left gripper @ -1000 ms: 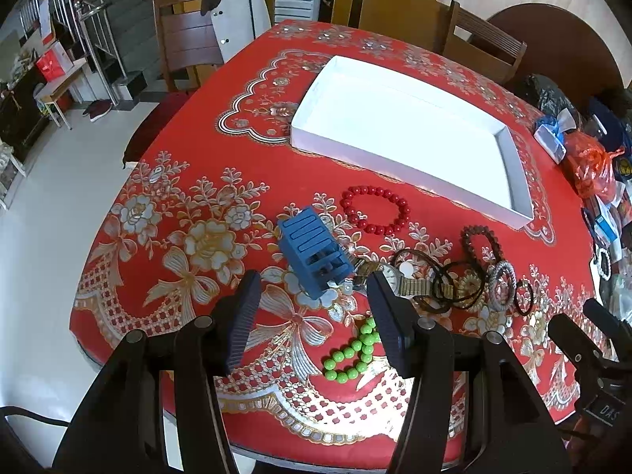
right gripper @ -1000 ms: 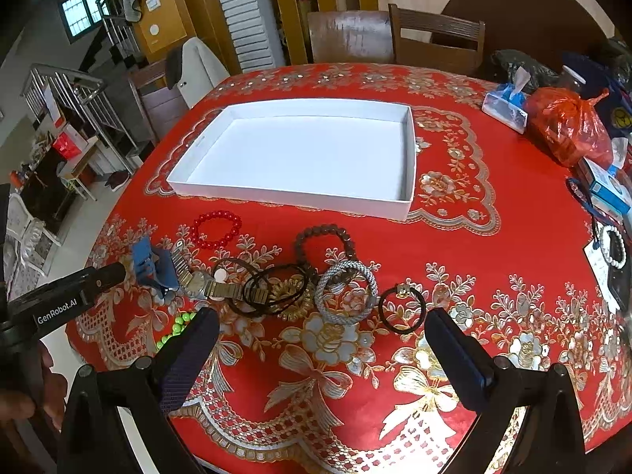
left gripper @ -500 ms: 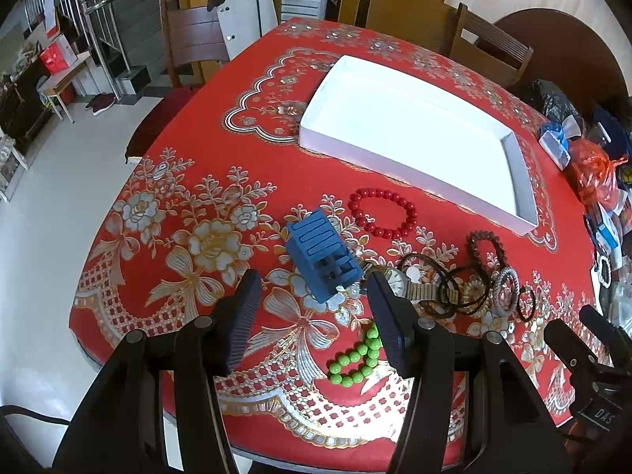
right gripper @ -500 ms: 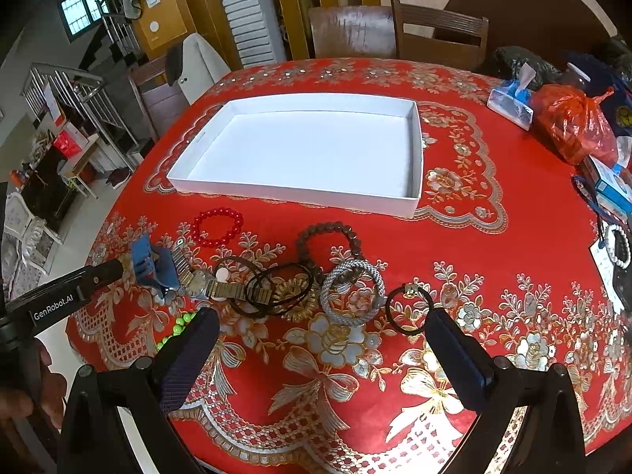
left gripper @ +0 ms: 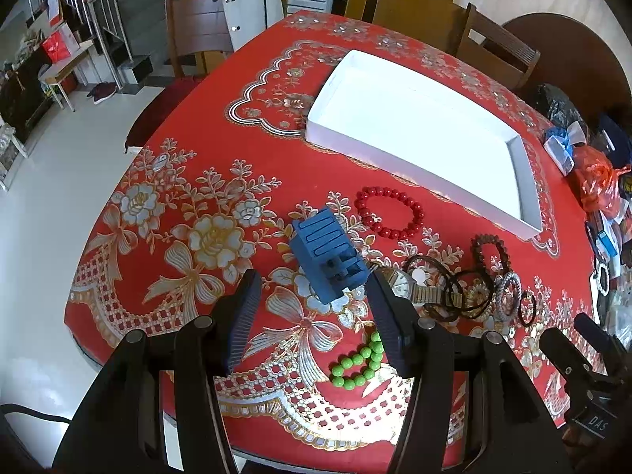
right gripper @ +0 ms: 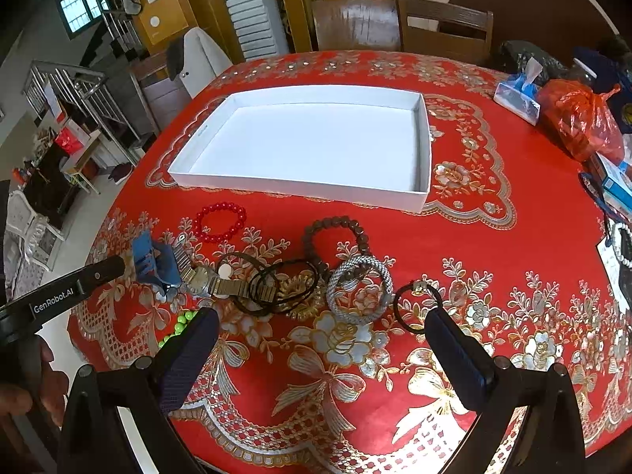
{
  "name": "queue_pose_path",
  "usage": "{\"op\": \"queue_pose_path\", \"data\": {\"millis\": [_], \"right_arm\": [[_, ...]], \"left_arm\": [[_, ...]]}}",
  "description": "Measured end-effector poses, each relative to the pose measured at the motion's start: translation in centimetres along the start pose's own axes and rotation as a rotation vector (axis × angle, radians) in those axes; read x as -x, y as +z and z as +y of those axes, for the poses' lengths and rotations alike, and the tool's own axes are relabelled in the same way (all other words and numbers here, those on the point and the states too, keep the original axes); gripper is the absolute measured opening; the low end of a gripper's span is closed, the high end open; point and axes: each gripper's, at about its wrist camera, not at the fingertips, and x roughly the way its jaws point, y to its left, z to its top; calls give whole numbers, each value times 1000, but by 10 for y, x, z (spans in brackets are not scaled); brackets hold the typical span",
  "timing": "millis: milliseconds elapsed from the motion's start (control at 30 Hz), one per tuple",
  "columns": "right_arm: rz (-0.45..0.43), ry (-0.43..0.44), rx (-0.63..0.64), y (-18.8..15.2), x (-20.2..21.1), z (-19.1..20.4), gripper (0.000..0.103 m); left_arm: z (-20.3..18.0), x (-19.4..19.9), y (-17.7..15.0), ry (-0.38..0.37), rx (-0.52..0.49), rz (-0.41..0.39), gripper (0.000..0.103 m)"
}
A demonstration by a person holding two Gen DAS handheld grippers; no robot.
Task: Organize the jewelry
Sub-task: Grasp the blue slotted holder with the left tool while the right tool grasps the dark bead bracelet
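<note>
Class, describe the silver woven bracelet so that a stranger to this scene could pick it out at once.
Start at the white tray on the red tablecloth and come toward the near edge, to the row of jewelry. The silver woven bracelet lies toward the right of that row, between the brown bead bracelet and a thin black hair tie. It alone is a thick, pale, braided ring.

Taking the white tray (right gripper: 300, 181) as landmark: nearer the camera than it, in the right wrist view, the green bead bracelet (right gripper: 179, 326) is mostly hidden behind the right gripper's (right gripper: 324, 349) left finger, and the left gripper's finger covers part of the blue slotted block (right gripper: 152, 262). Far right of the tray, a white bead bracelet (right gripper: 620, 243) and boxes (right gripper: 616, 189) are cut off by the frame's edge. In the left wrist view, the small items (left gripper: 604, 237) right of the tray are too small to identify.
</note>
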Motion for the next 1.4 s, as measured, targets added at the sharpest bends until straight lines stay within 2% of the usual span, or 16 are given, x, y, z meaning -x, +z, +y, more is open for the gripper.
{"op": "queue_pose_path", "data": {"millis": [233, 333, 467, 600, 767, 900, 1067, 1100, 1167, 1233, 1300, 1400], "right_arm": [[15, 22, -19, 2, -6, -4, 103], [23, 31, -29, 3, -9, -6, 103], [37, 49, -32, 4, -13, -6, 103], [53, 60, -19, 5, -19, -5, 103], [52, 56, 10, 8, -23, -2, 103], [41, 58, 22, 14, -25, -7, 103], [27, 47, -1, 21, -29, -28, 103], [22, 44, -5, 24, -31, -32, 101], [17, 42, 1, 31, -35, -37, 90], [30, 36, 16, 41, -46, -40, 63], [59, 63, 18, 51, -63, -45, 48], [115, 75, 47, 61, -87, -45, 40]], "left_arm": [[4, -7, 4, -4, 25, 21, 55], [11, -11, 8, -28, 54, 39, 55], [31, -19, 17, -107, 176, 78, 55], [39, -27, 25, -152, 259, 110, 58], [26, -33, 33, -169, 242, 124, 62], [13, -46, 37, -137, 198, 146, 62], [14, -62, 39, -119, 207, 177, 62], [14, -63, 39, -118, 207, 180, 62], [14, -65, 40, -111, 202, 186, 62], [15, -68, 40, -101, 190, 193, 62], [16, -71, 40, -87, 174, 202, 62], [17, -75, 41, -96, 154, 215, 61]]}}
